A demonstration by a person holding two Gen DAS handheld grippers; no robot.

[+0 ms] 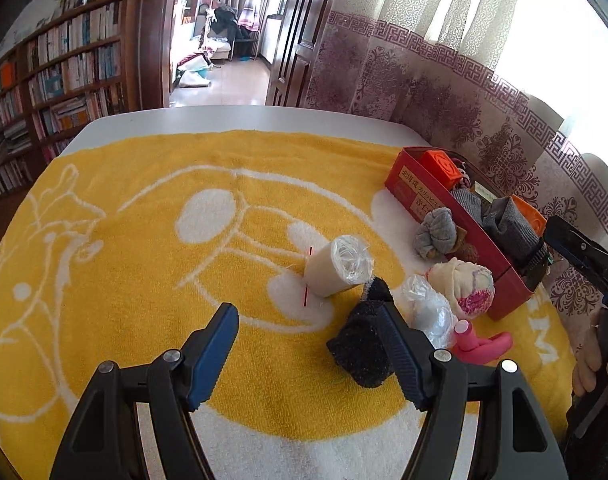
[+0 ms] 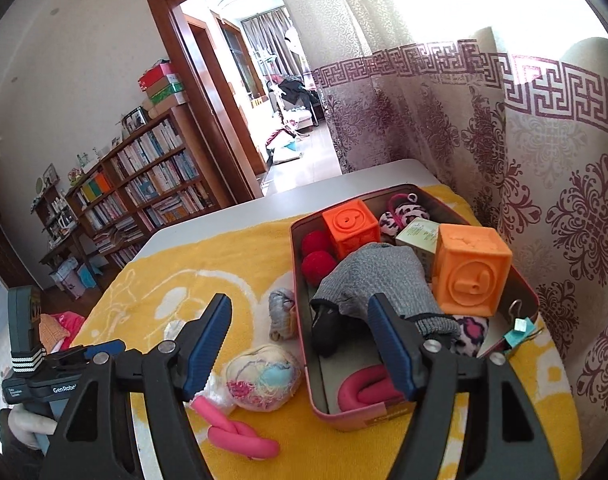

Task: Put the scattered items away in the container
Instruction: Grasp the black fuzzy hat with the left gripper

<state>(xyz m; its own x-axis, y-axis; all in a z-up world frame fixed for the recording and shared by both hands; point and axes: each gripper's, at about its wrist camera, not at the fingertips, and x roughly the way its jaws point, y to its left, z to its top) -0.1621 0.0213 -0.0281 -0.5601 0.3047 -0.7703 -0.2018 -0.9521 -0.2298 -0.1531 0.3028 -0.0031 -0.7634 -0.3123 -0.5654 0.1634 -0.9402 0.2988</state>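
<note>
On the yellow towel (image 1: pixel 144 240) covering the worktop, the left tool (image 1: pixel 309 354) stands half-wide and empty. A black sock (image 1: pixel 359 344) lies against its right finger, at about two o'clock from the gap, its long axis running toward the tin (image 1: pixel 455 216) farther off at two o'clock. The left hand is likely nearer to it. The right tool (image 2: pixel 300 344), equally wide and empty, hovers at the tin's near rim.

Left of my left gripper (image 1: pixel 307 354) the towel (image 1: pixel 144 248) lies bare. Rightward, a black sock (image 1: pixel 359 350), cup (image 1: pixel 337 266) and bundles crowd the way to the tin (image 1: pixel 499 284), itself nearly full.
</note>
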